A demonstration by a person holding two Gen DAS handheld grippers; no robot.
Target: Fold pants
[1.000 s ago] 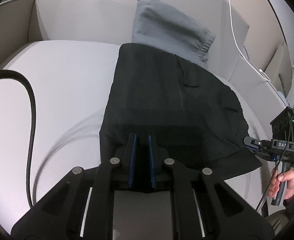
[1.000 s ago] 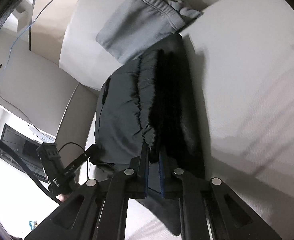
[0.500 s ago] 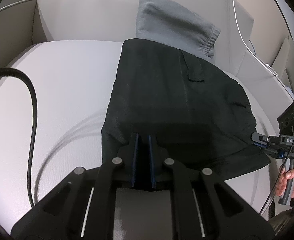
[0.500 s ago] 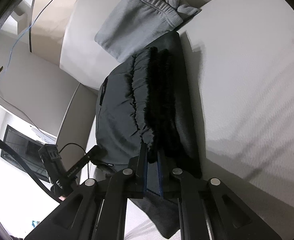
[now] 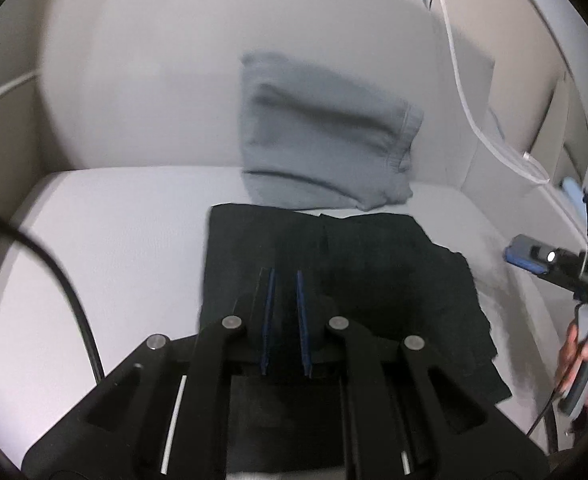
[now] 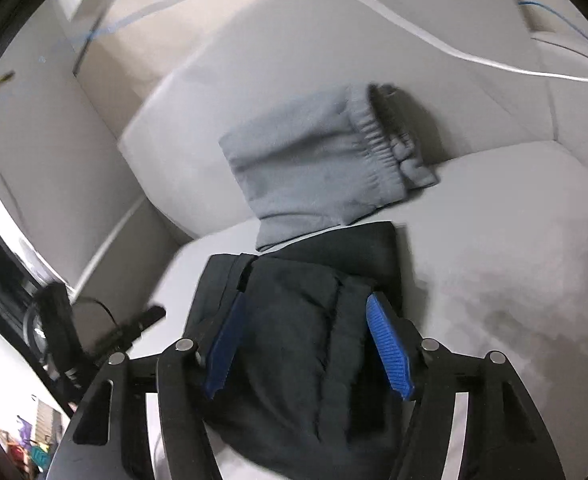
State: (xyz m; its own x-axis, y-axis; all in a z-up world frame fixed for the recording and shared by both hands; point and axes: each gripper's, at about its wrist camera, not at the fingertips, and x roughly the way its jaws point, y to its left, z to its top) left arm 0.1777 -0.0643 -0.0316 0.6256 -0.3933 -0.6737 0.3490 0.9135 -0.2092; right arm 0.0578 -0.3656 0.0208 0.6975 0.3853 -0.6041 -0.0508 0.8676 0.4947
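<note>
Left gripper (image 5: 285, 312): I see it clenched on the black pants (image 5: 374, 280), as it was a second ago.
Right gripper (image 6: 310, 344): pinched then; jaws now opening, blue pads clear of the cloth between them.
Pants: folded on the sofa seat (image 6: 514, 240), just before the grey sweatpants (image 6: 314, 168), which I see further from both grippers.
Hard to read: both views blurred; near hem hidden.
</note>
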